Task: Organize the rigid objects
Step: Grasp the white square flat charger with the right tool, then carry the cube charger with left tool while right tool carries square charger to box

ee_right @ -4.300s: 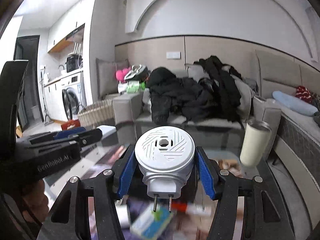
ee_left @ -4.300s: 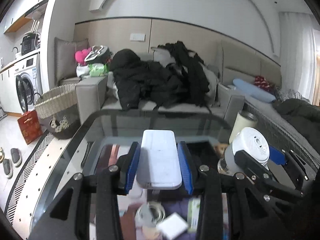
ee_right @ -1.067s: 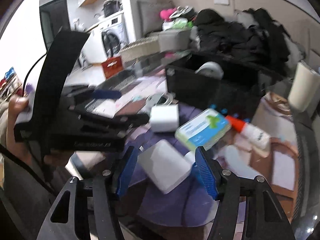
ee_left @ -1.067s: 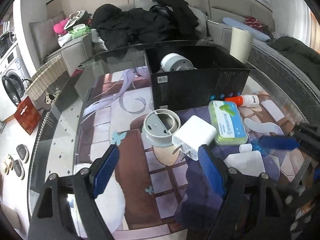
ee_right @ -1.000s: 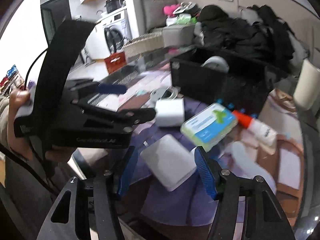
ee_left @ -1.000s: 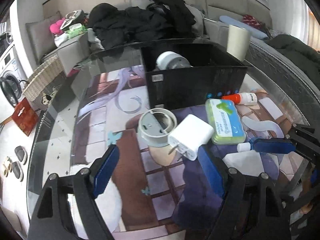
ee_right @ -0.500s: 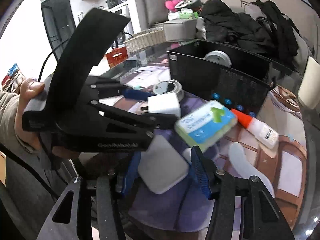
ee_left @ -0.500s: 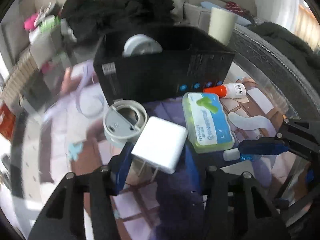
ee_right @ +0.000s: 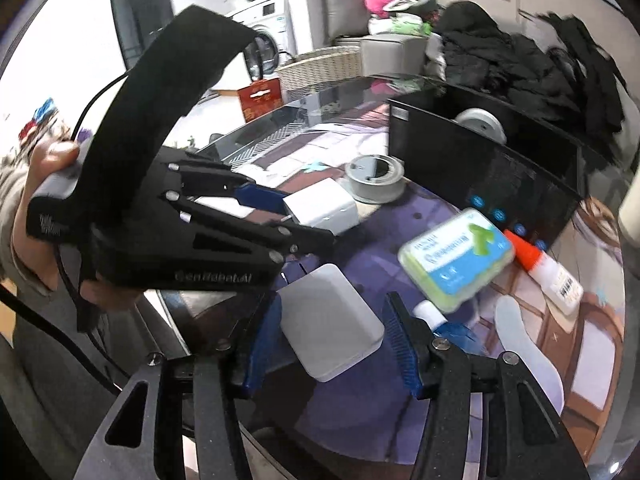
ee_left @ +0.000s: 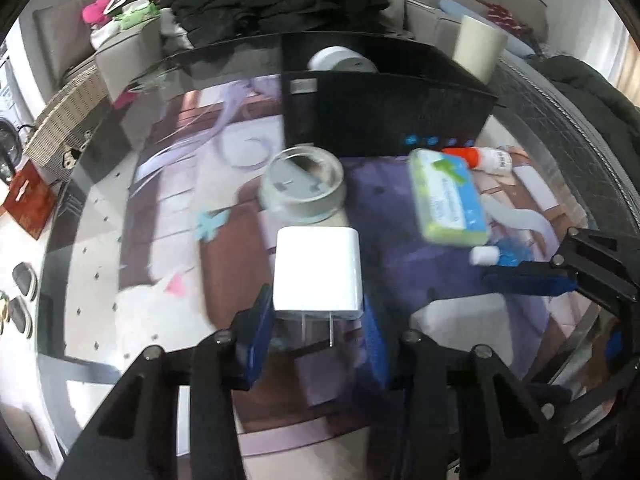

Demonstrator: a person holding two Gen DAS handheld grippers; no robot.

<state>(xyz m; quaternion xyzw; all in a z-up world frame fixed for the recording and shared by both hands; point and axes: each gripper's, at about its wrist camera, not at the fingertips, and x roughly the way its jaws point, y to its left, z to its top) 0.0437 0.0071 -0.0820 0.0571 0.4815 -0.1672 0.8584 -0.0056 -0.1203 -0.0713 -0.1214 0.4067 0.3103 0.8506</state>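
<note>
My left gripper (ee_left: 316, 336) is shut on a white plug adapter (ee_left: 318, 272), prongs toward the camera; it also shows in the right wrist view (ee_right: 322, 208). My right gripper (ee_right: 328, 344) has its blue pads on both sides of a white flat box (ee_right: 328, 332) lying on the glass table; a small gap shows on the right side. A black bin (ee_left: 384, 116) at the back holds a white round device (ee_left: 340, 60).
On the table lie a grey round lid (ee_left: 304, 188), a green-blue pack (ee_left: 448, 200), an orange-capped white tube (ee_left: 480, 158), a small blue bottle (ee_left: 496, 256) and a white cup (ee_left: 480, 48). A sofa piled with dark clothes stands behind.
My left gripper closed on the white plug adapter and lifted it back from the lid. My right gripper moved down around the white flat box.
</note>
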